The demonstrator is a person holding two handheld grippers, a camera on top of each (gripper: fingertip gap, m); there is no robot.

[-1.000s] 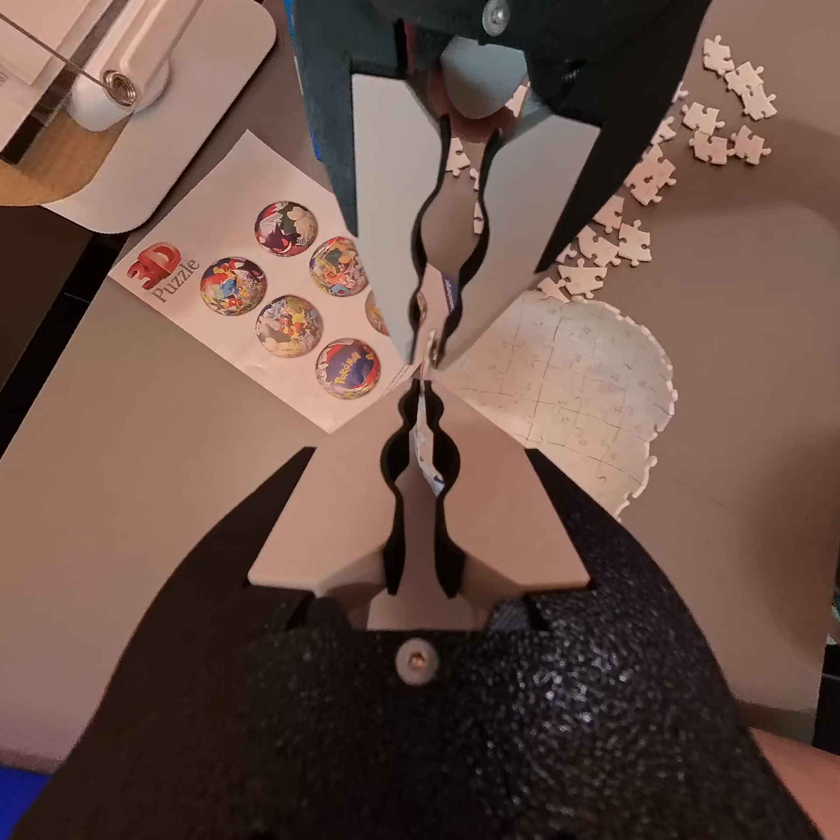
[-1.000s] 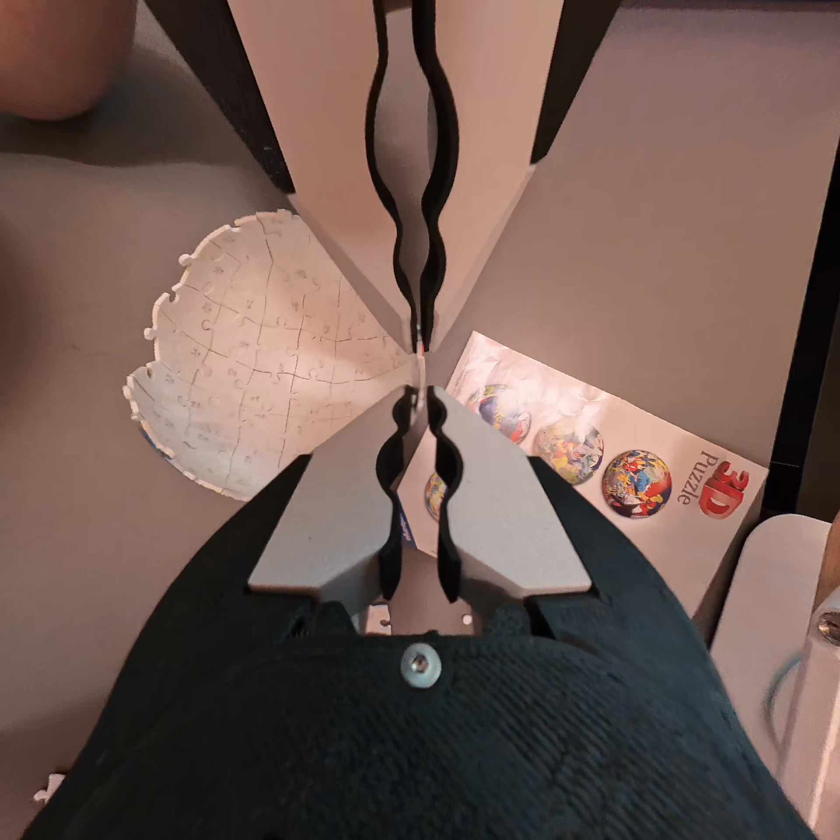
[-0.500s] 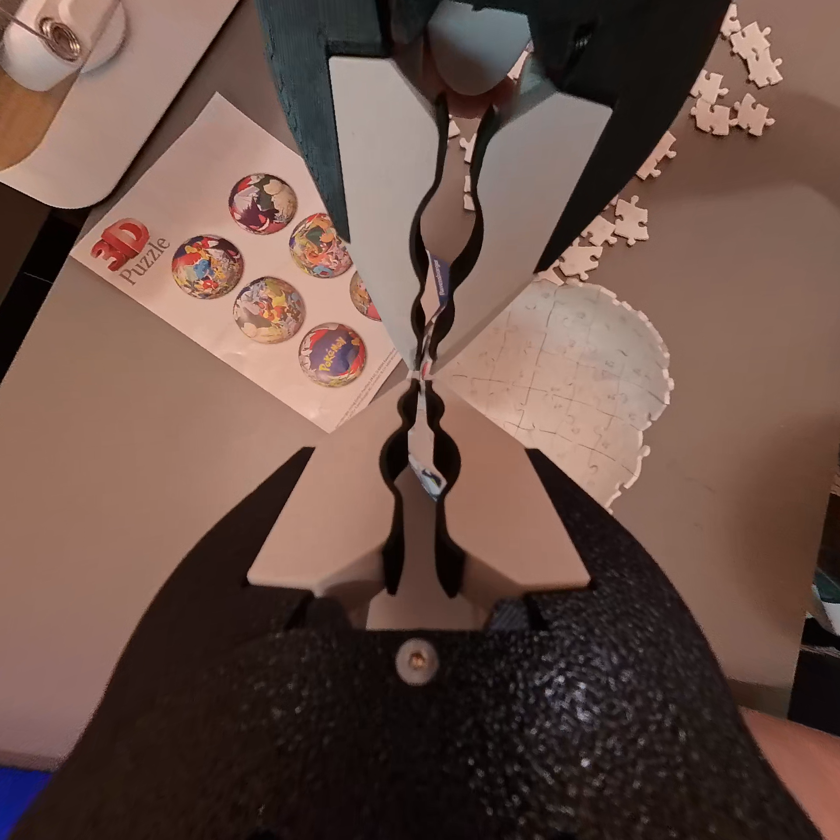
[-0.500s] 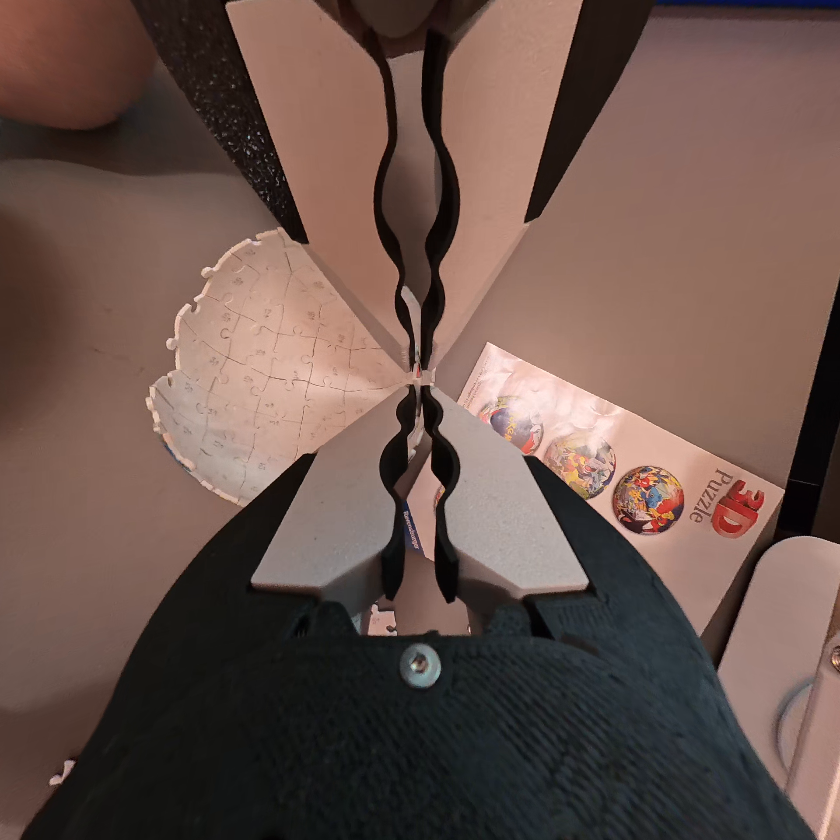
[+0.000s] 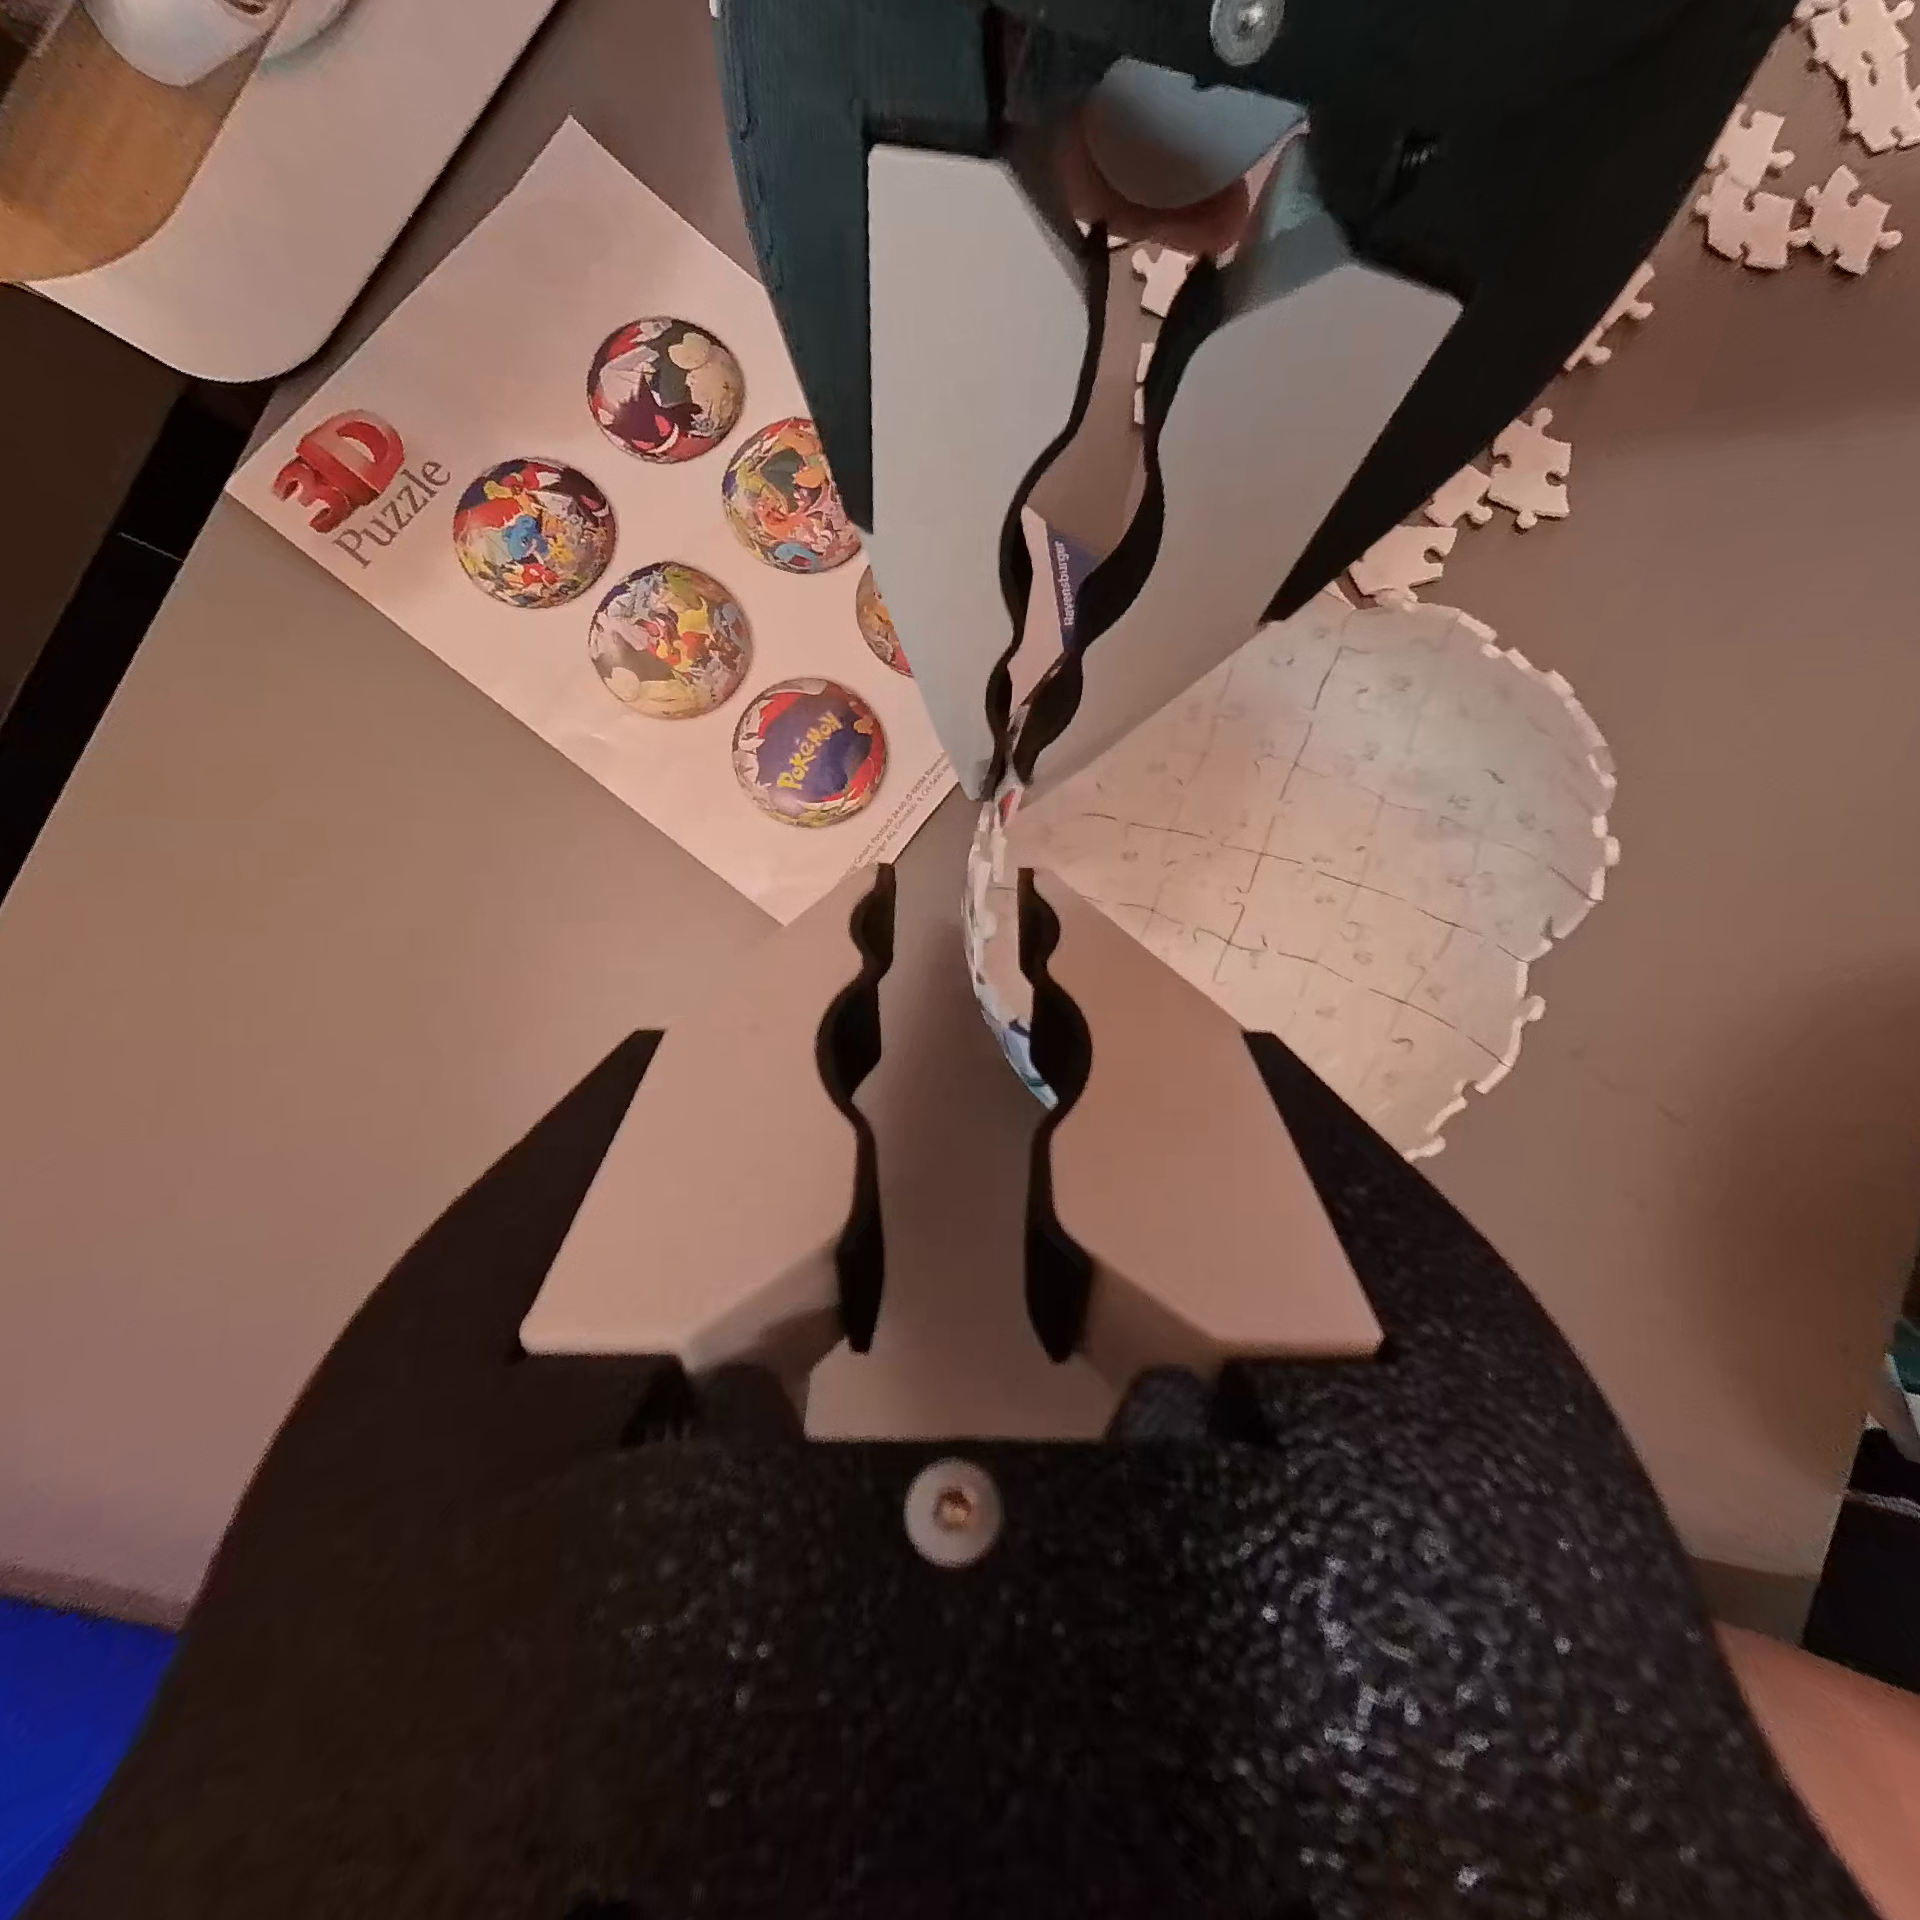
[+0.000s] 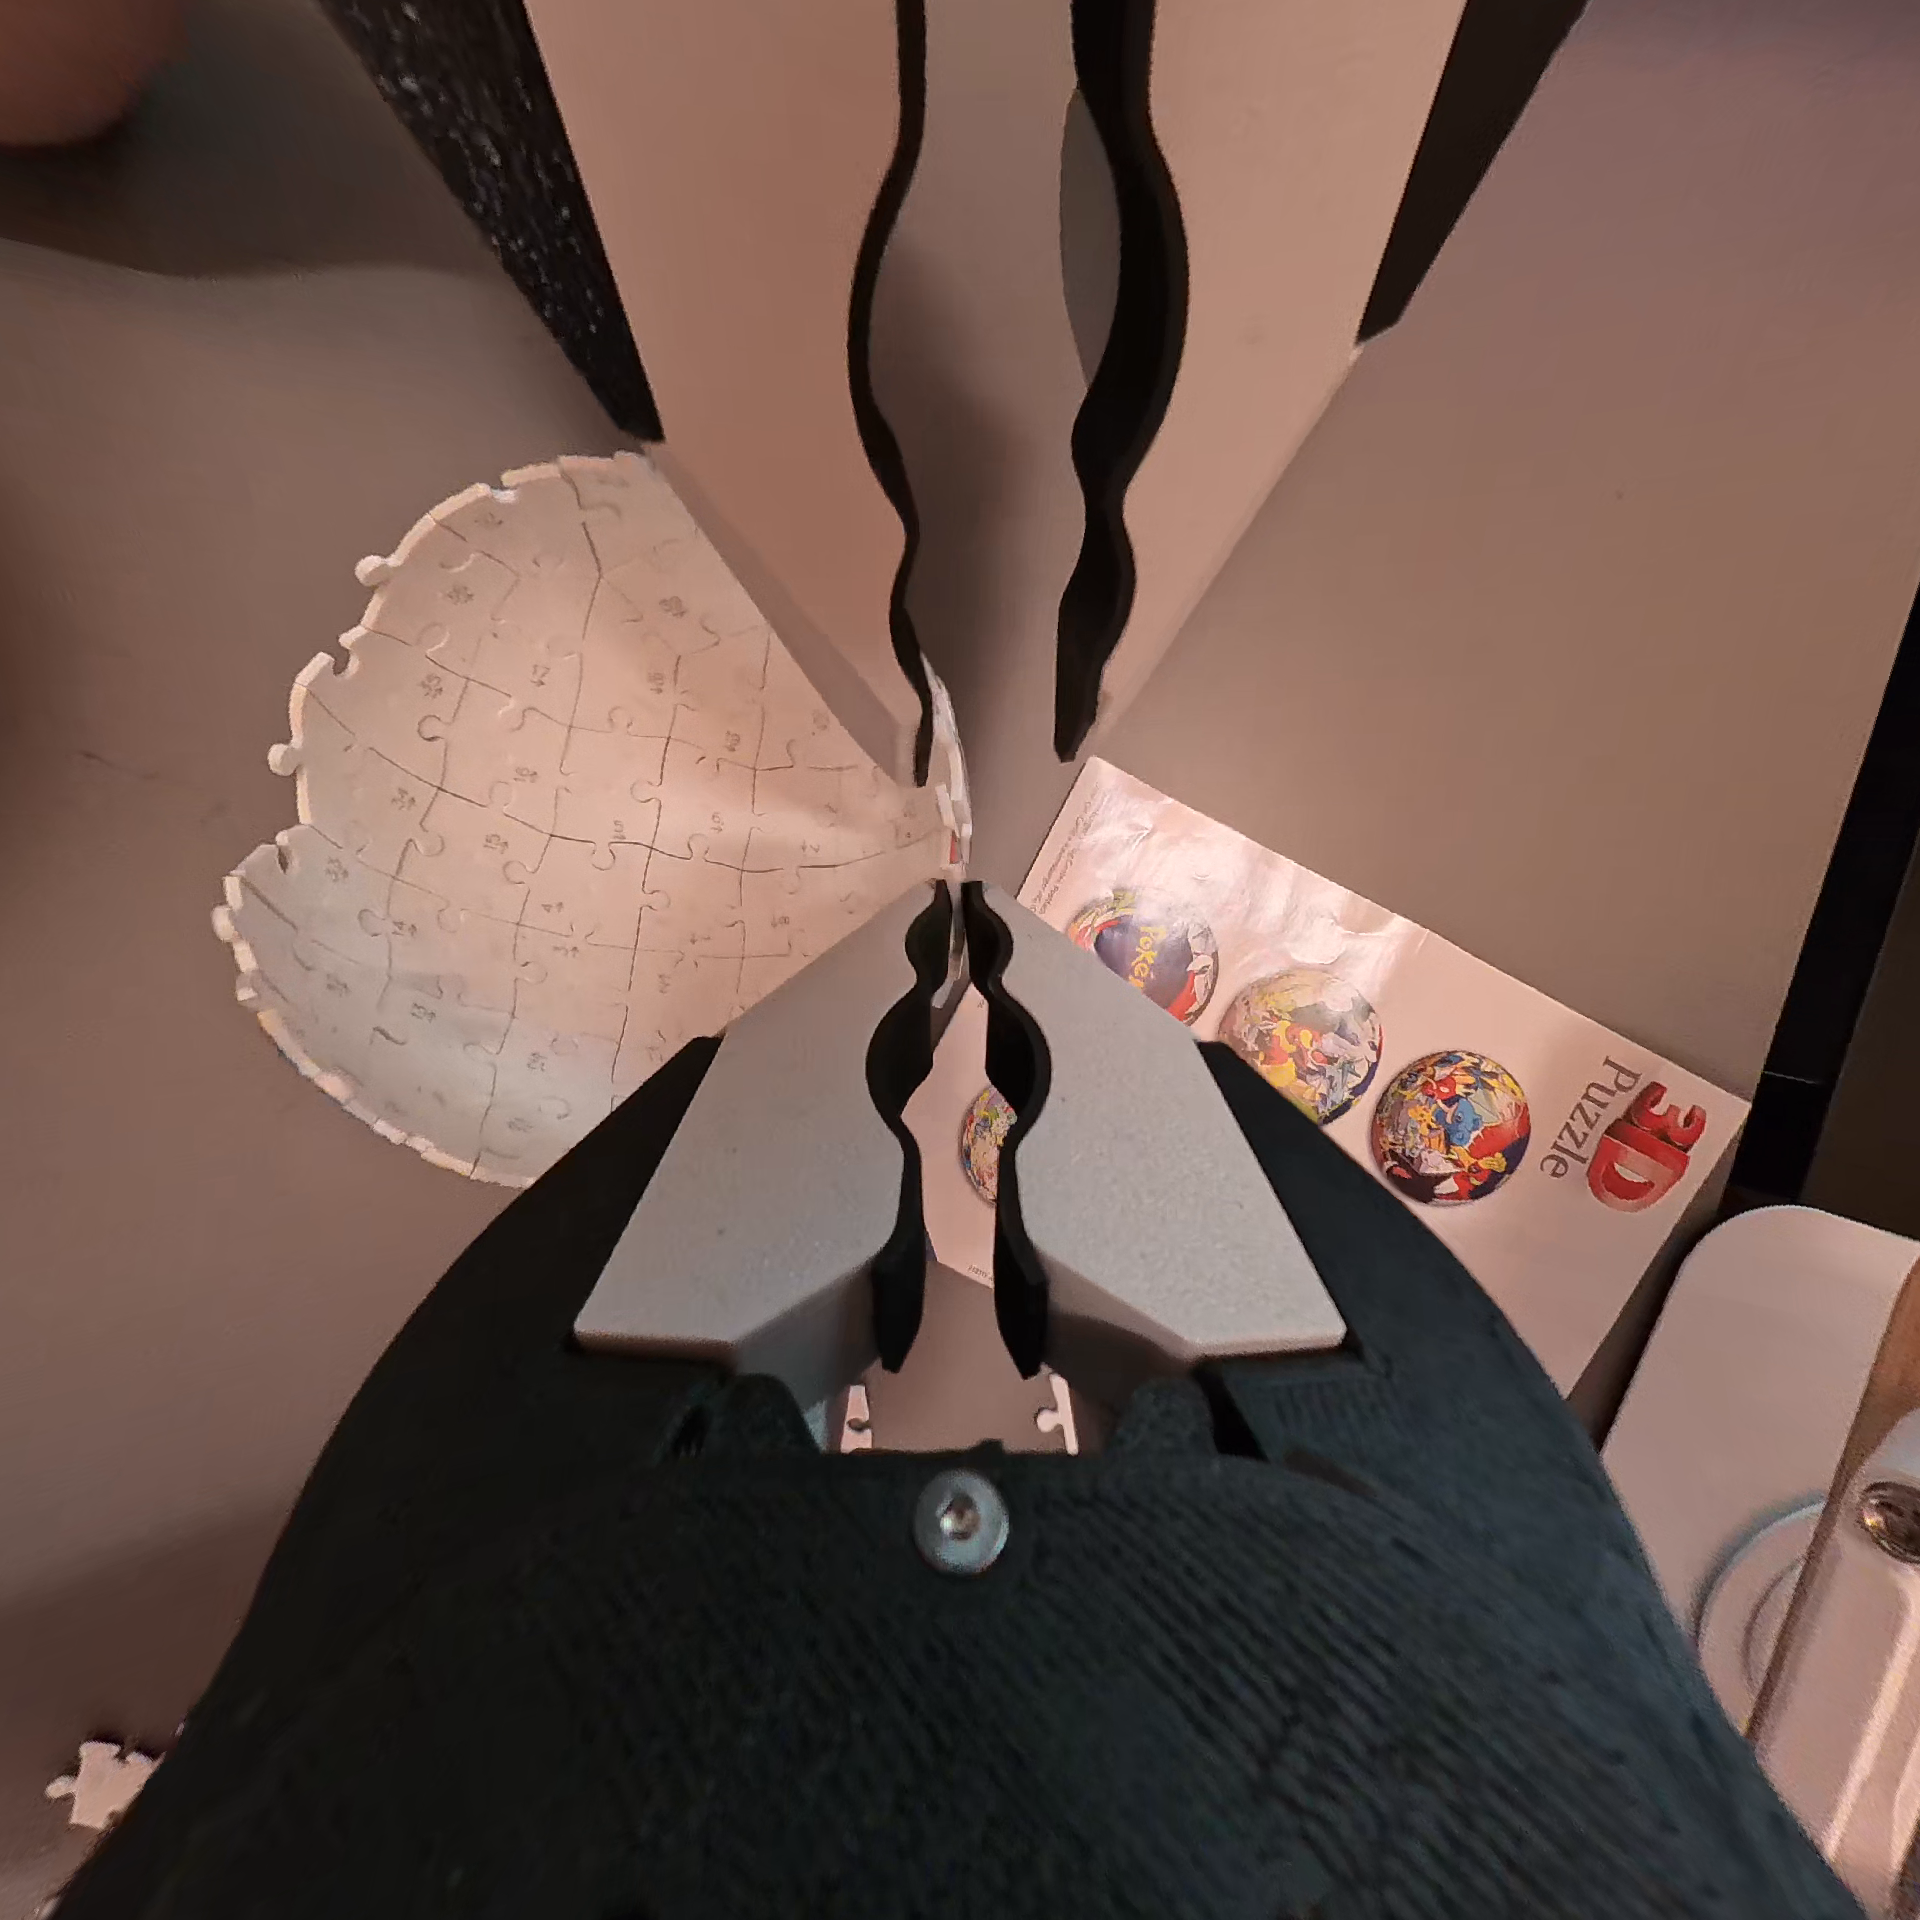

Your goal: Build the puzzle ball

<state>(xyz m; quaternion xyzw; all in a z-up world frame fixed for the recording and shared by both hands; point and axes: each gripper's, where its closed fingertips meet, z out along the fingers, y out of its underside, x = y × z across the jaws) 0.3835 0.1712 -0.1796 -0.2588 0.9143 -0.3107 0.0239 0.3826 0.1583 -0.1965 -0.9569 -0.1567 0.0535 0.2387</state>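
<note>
The half-built puzzle ball [image 5: 1351,883] is a white curved shell of joined pieces with its inside towards both cameras; it also shows in the right wrist view [image 6: 540,831]. My right gripper [image 6: 956,891] is shut on the shell's rim, and it enters the left wrist view from the top [image 5: 1003,784]. My left gripper [image 5: 956,878] is open, its fingers on either side of the rim [image 5: 987,966], the right one close against it. In the right wrist view the left gripper [image 6: 992,758] comes in from the top, jaws apart.
A printed leaflet with pictures of balls [image 5: 582,540] lies on the grey table, left of the shell; it also shows in the right wrist view [image 6: 1351,1018]. Loose white pieces [image 5: 1507,488] are scattered behind. A white stand base [image 5: 260,208] sits at the far left. The tips of both grippers are at nearly the same place.
My left gripper has opened and let go of the shell's rim. My right gripper stays shut on it. The view has moved closer to the table.
</note>
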